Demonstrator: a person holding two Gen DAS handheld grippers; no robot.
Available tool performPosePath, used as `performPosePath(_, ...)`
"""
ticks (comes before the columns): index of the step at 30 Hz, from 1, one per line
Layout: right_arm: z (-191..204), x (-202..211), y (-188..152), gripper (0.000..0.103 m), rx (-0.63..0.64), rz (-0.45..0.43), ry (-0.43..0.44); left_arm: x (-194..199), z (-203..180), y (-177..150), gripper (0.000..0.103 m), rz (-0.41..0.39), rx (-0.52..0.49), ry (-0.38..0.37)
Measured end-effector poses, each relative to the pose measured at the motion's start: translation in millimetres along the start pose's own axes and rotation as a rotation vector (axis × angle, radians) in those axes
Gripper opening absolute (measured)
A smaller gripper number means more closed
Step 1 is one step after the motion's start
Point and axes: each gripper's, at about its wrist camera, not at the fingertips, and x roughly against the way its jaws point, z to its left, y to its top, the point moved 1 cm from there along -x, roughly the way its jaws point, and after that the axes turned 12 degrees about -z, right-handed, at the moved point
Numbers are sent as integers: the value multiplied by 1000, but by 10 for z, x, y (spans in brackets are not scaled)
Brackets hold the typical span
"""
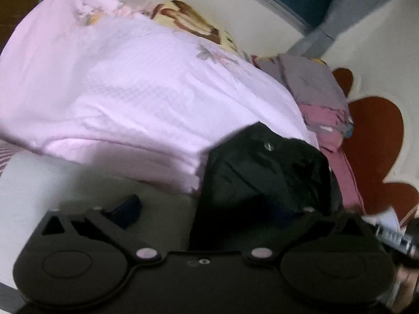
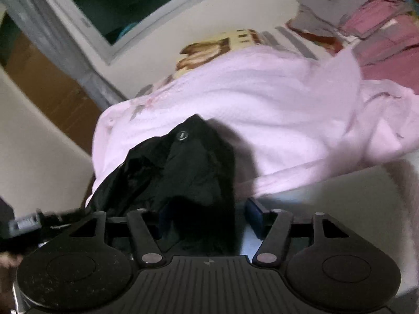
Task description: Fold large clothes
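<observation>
A black garment with a metal snap near its top corner hangs bunched in front of both grippers, over a large pale pink cloth with flower embroidery. My left gripper stands wide open. Its left blue pad is bare and well apart from the black cloth, which drapes over and hides the right finger. In the right wrist view the black garment lies between the jaws of my right gripper. It covers the left finger, and a gap shows before the right pad. The pink cloth lies behind.
A white surface carries the cloths. A pile of folded grey and pink clothes lies beyond, beside a yellow printed cloth. A window and a wall with red-brown shapes stand behind.
</observation>
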Motion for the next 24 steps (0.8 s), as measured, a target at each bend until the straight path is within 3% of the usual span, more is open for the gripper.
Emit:
performPosePath(1,9,-1,-5,51,4,9,15,5,-43,-23,87,7,-29,-7)
performPosePath(2,20,8,0,25,9,16,28,9,-106,-59,45,24,-88,-24)
performPosePath(3,42,42,9,22,16,11,36,-28,-151,-60,14,58,-112,-49)
performPosePath(4,77,79,29,14,31,5,38,-1,-187,-84,11,64,-126,-52)
performPosePath(6,160,216,64,9,60,-27,38,124,-287,-90,3,26,-168,-50)
performPosePath(9,373,633,124,7,120,-104,39,525,-513,-67,3,-78,-224,-85)
performPosePath(13,793,1492,47,7,245,-225,68,1463,-775,-179,3,-271,-280,-178)
performPosePath(16,1139,2275,-233,7,370,-296,90,2189,-903,-501,4,-359,-350,-212)
performPosePath(19,1379,3091,-867,8,513,-308,80,2990,-791,-1160,9,-387,-411,-234)
performPosePath(20,1387,3334,-1121,8,543,-311,62,3203,-717,-1397,23,-376,-434,-223)
performPosePath(21,1359,3602,-1412,8,569,-299,33,3448,-590,-1682,53,-357,-460,-204)
performPosePath(22,1299,3849,-1685,16,590,-263,7,3640,-473,-1912,72,-346,-465,-165)
performPosePath(23,1242,4035,-1898,43,587,-251,-14,3881,-288,-2185,91,-341,-463,-108)
performPosePath(24,1164,4232,-2091,52,561,-251,-32,4064,-154,-2372,83,-333,-462,-88)
